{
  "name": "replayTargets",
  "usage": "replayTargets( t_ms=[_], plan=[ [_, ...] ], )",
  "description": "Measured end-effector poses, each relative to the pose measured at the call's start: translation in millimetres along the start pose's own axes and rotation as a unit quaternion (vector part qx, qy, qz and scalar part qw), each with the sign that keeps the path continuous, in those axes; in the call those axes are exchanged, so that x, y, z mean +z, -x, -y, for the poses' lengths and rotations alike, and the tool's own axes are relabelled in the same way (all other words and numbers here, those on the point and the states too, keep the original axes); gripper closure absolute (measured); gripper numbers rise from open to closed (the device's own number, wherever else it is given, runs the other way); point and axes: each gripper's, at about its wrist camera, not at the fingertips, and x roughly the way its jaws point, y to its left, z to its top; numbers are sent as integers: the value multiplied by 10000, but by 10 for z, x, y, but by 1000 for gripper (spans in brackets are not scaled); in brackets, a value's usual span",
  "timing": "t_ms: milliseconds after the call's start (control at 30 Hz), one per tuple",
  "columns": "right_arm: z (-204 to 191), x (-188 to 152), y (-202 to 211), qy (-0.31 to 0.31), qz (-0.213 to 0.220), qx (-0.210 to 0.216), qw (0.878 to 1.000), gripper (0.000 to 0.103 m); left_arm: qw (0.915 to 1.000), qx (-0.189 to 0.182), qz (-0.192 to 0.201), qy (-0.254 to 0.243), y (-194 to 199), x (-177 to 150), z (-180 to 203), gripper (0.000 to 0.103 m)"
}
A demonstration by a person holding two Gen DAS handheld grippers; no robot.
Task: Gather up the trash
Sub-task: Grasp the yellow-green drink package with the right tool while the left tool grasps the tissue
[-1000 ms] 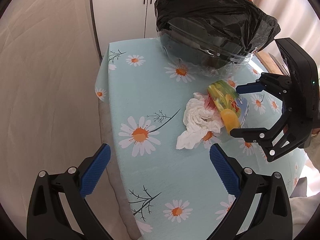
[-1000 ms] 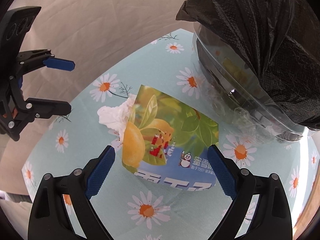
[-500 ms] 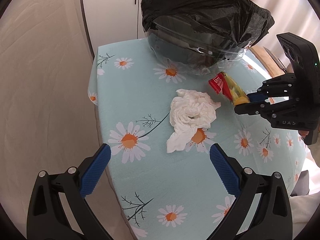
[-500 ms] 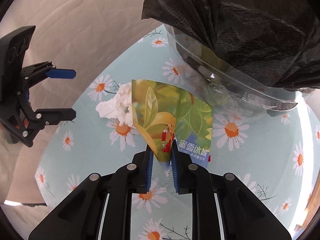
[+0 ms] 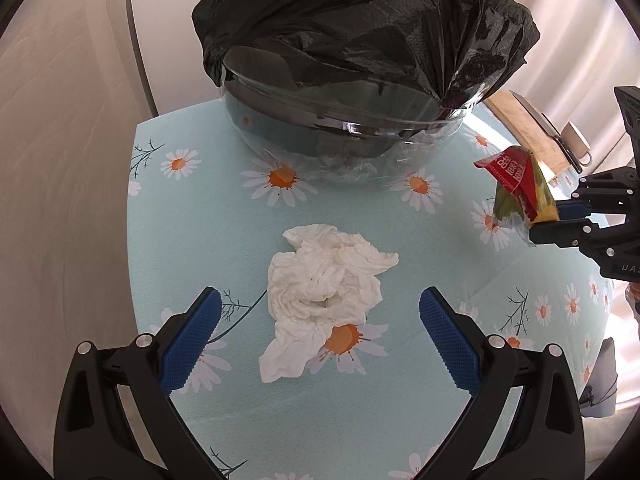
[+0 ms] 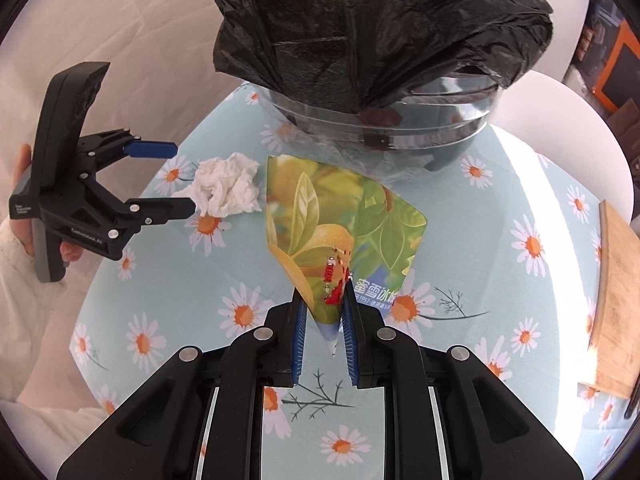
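Note:
A crumpled white tissue (image 5: 324,300) lies on the daisy tablecloth (image 5: 188,240). My left gripper (image 5: 320,336) is open, its blue fingers on either side of the tissue's near end and just short of it. My right gripper (image 6: 323,320) is shut on a yellow-green drink wrapper (image 6: 340,228) and holds it above the cloth; the wrapper also shows in the left wrist view (image 5: 520,188). A clear bin lined with a black trash bag (image 5: 360,40) stands at the back of the table. The tissue also shows in the right wrist view (image 6: 228,188), beside the left gripper (image 6: 176,176).
A wooden cutting board (image 6: 616,292) lies at the table's right edge, with a knife and a white cup (image 5: 576,144) on it. A beige curtain (image 5: 60,160) hangs left of the table. The table's left edge drops off close to my left finger.
My right gripper closed on the wrapper and lifted it off the cloth to the right. My left gripper moved forward and down until its open fingers flank the tissue.

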Motion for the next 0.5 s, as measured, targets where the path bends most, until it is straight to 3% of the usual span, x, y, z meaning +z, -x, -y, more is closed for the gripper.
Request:
replayTargets(
  t_ms=[300, 433, 500],
  plan=[
    [386, -311, 318, -409, -97, -356, 9985, 87, 9995, 134, -281, -67, -390, 165, 107, 6],
    [489, -392, 372, -507, -121, -456, 9976, 87, 9978, 391, -298, -438, -512, 187, 234, 35],
    [526, -434, 367, -547, -171, -478, 9972, 87, 9965, 453, -358, -599, -559, 186, 290, 40]
  ],
)
